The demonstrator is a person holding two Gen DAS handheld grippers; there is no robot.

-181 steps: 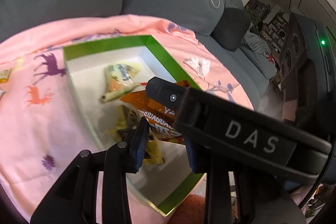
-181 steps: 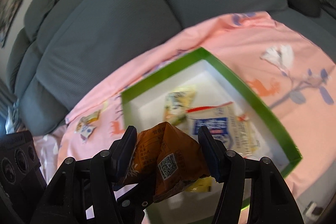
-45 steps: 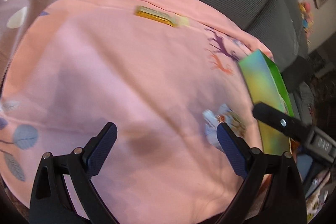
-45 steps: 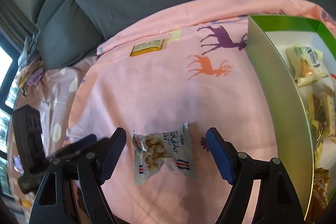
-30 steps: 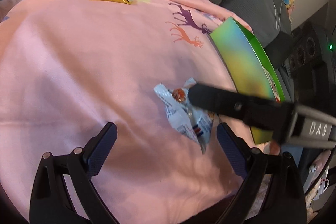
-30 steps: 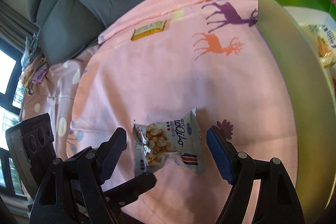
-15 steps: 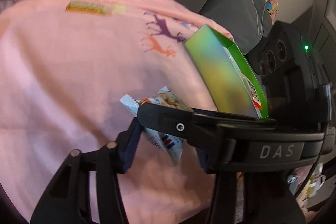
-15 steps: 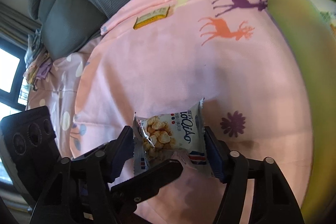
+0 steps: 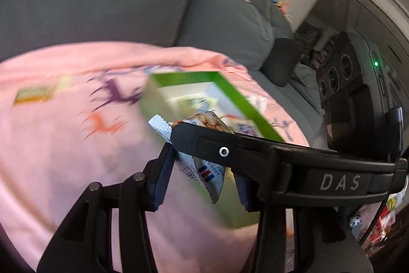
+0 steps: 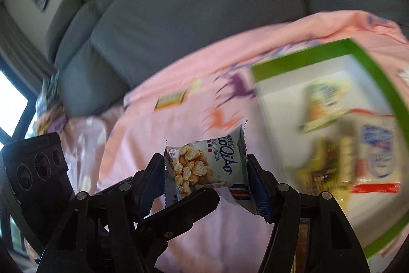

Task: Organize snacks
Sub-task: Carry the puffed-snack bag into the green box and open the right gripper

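Both grippers are on the same snack packet (image 10: 208,165), a white pouch printed with puffed bites. My right gripper (image 10: 205,181) has its jaws pressed on the packet's two side edges; it sits upright between the blue pads, off the pink sheet (image 10: 158,145). My left gripper (image 9: 202,177) comes in crosswise: in the right wrist view one of its fingers lies across the packet's lower edge, and in the left wrist view the packet hangs between its narrowed jaws with the left pad touching it. The right gripper's black finger blocks the other pad, so I can't confirm a full pinch there. The green box (image 10: 378,73) sits just to the right of the packet in the right wrist view, holding several other snacks, blurred. One small yellow packet (image 10: 170,99) lies on the sheet near the grey sofa (image 10: 204,17) back, well apart from the box.
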